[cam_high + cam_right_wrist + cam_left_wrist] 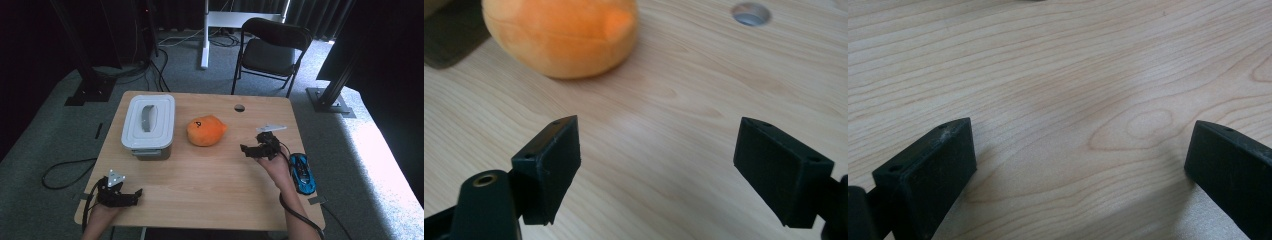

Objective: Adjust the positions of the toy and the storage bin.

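An orange plush toy point(206, 130) lies in the middle of the wooden table point(200, 175); the same orange plush toy point(561, 35) sits just ahead of my right gripper's jaws. My right gripper point(256, 146) hovers to the toy's right, open, jaws wide apart with nothing between them point(656, 155). My left gripper point(131, 196) rests near the table's front left corner, open over bare wood point(1080, 160). A blue toy car point(302, 172) lies at the right edge, beside my right hand.
A grey lidded plastic box point(148, 125) stands at the back left of the table. A cable hole point(239, 107) is near the far edge. A black folding chair point(270, 50) and stand legs are on the floor beyond.
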Motion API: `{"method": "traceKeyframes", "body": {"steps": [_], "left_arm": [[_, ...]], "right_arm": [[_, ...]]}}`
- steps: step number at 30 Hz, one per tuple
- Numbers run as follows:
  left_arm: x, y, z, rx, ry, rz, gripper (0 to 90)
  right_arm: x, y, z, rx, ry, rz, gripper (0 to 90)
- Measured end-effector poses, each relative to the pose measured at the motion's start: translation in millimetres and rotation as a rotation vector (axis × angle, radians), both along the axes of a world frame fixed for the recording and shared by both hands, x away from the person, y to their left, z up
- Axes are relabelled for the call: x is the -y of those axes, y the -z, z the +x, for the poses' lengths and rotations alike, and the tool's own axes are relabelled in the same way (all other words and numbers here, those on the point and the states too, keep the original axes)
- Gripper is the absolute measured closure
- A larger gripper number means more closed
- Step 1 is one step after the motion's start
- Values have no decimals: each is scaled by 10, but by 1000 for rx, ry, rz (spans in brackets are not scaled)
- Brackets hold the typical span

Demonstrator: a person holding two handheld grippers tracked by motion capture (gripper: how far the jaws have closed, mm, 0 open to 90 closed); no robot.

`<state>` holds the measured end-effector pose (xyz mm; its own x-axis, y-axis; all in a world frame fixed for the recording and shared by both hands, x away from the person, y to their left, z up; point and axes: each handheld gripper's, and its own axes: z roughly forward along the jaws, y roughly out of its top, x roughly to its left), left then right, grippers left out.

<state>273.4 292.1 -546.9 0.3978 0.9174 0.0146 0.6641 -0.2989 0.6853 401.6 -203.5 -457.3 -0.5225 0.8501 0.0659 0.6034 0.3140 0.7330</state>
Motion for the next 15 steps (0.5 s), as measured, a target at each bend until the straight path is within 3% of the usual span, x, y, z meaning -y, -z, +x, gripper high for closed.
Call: {"method": "traceKeyframes", "body": {"steps": [7,15], "left_arm": [[1,0,-1,0,-1,0,5],[1,0,-1,0,-1,-1,5]], "right_arm": [[-353,7,205,4,-58,7,211],[-530,14,494,-16,-52,-21,217]]}}
